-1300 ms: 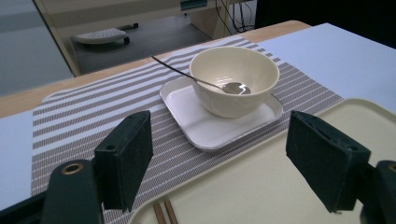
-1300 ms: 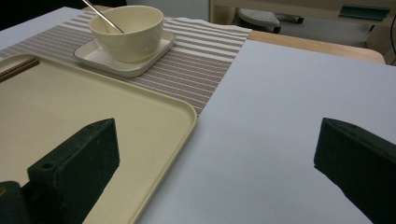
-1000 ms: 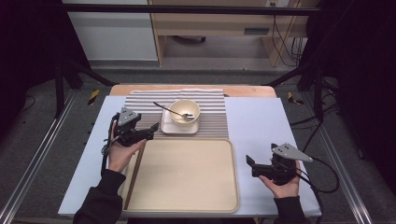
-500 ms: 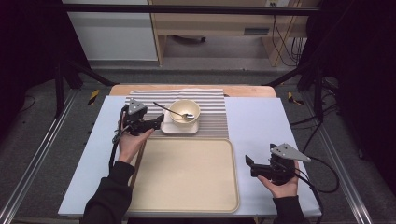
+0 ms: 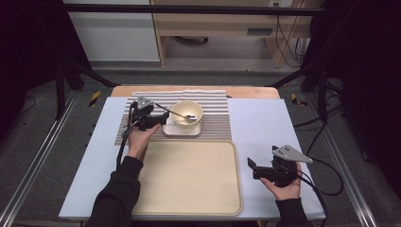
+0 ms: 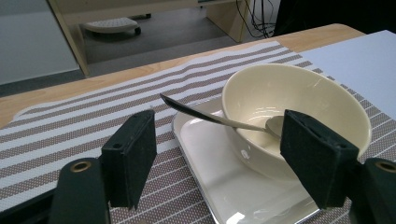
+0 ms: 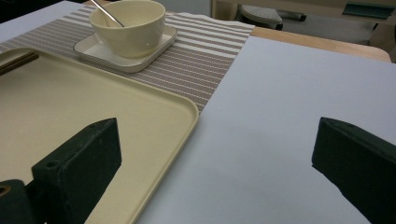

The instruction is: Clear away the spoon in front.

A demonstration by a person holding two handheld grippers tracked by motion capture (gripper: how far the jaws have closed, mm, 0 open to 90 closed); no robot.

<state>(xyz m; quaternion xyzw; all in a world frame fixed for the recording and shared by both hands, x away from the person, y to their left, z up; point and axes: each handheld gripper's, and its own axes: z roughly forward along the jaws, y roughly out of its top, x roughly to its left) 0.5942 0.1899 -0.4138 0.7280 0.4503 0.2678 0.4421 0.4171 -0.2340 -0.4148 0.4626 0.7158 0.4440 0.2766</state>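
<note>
Left gripper [image 5: 158, 120] sits low on the striped mat [image 5: 217, 124], jaws wide, holding nothing, lined up on the spoon [image 6: 219, 120] handle that sticks out of the bowl [image 5: 187, 113], probably to grab it. Bowl stands on a small plate [image 5: 182, 131] just beyond the tray [image 5: 189, 175], which looks like the likely drop spot. Right gripper [image 5: 257, 169] rests on the table [image 5: 257, 120] right of the tray, jaws wide, empty, seemingly parked out of the way

Grey carpeted floor [image 5: 42, 142] is surrounding the tabletop [image 5: 257, 120]. A wooden bench [image 5: 222, 26] is standing beyond it beside a white cabinet [image 5: 113, 35]. Black cables [image 5: 288, 38] are hanging at right.
</note>
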